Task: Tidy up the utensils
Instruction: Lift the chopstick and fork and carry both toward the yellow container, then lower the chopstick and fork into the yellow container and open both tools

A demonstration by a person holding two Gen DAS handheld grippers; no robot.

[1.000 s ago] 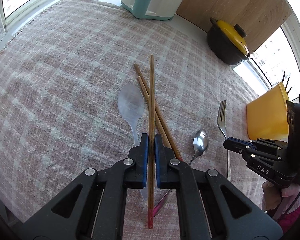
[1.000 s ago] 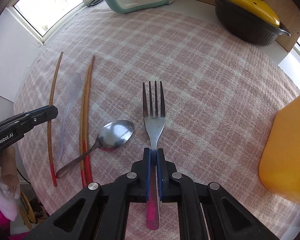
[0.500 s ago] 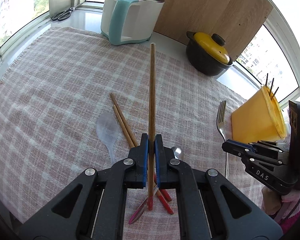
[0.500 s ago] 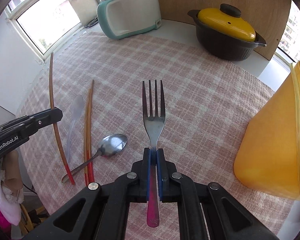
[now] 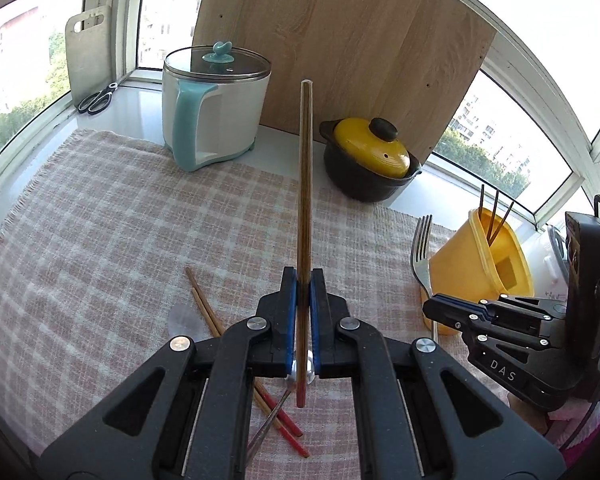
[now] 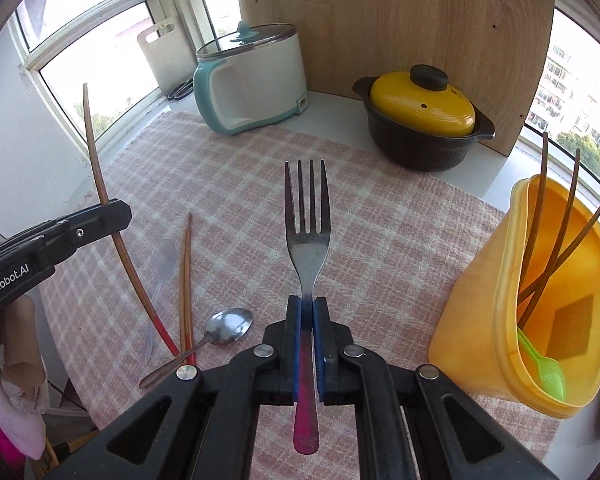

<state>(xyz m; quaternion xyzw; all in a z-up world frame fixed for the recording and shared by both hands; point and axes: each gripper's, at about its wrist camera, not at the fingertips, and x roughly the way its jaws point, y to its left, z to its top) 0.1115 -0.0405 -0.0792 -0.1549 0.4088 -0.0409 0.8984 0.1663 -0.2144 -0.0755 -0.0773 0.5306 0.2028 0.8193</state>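
The left gripper [image 5: 303, 280] has its jaws clamped on a single wooden chopstick [image 5: 305, 184], which stands clear of the tabletop with its red-tipped end below the jaws and its plain end pointing away from the camera. The right gripper [image 6: 307, 308] has its jaws clamped on the neck of a metal fork [image 6: 306, 216], whose pink handle end projects toward the camera and whose tines point away; the fork is likewise held off the cloth. On the checked pink-and-white cloth [image 6: 400, 248] beneath the grippers lie a pair of red-tipped chopsticks [image 6: 186, 280] side by side, a metal spoon [image 6: 228, 326] crossing their red ends, and a translucent plastic spoon [image 6: 162, 264] just beside them on the left of the right wrist view. To the right, on the cloth, stands a yellow container [image 6: 480, 312], appearing tilted in the fisheye view; it holds three dark chopsticks [image 6: 556, 248] leaning against its wall and a green plastic spoon [image 6: 544, 368] near its bottom. Farther back, off the cloth, a black pot with a yellow lid [image 5: 368, 160] sits in front of a large wooden board [image 5: 340, 48] that leans upright. Left of the pot stands a white and teal appliance with a glass lid [image 5: 216, 112]. Scissors [image 5: 98, 98] and a pale cutting board [image 5: 88, 52] rest on the windowsill at the far left.
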